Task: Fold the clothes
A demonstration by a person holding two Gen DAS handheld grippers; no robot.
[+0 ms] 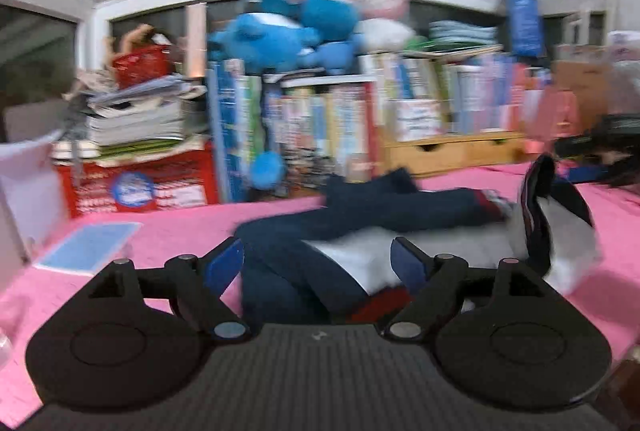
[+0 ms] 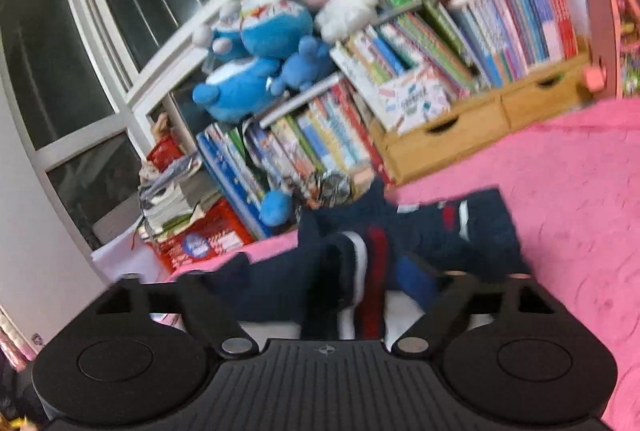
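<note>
the left gripper (image 1: 318,259) hangs over the pink cover (image 1: 176,231) with its blue-padded fingers (image 1: 224,265) spread well apart and nothing pinched between them. off to its left a pale blue card (image 1: 86,251) lies flat on the cover, and behind that a red box (image 1: 136,183) carries a heap of papers and magazines. further right, blue plush toys (image 1: 280,31) and a pink and white plush rabbit (image 1: 378,3) sit on top of a row of upright books (image 1: 320,127). the navy garment (image 1: 360,215) lies crumpled on the cover just ahead of the fingers, its white lining turned up and a dark fold standing at its right end.

the right gripper (image 2: 320,283), in its own tilted view, is likewise wide open; the left finger is lost against the dark cloth and the right blue pad (image 2: 416,279) shows. the garment's red and white striped trim (image 2: 370,271) lies between the fingers, untouched as far as the blur allows. a wooden drawer unit (image 2: 460,131) stands at the right under the books.
</note>
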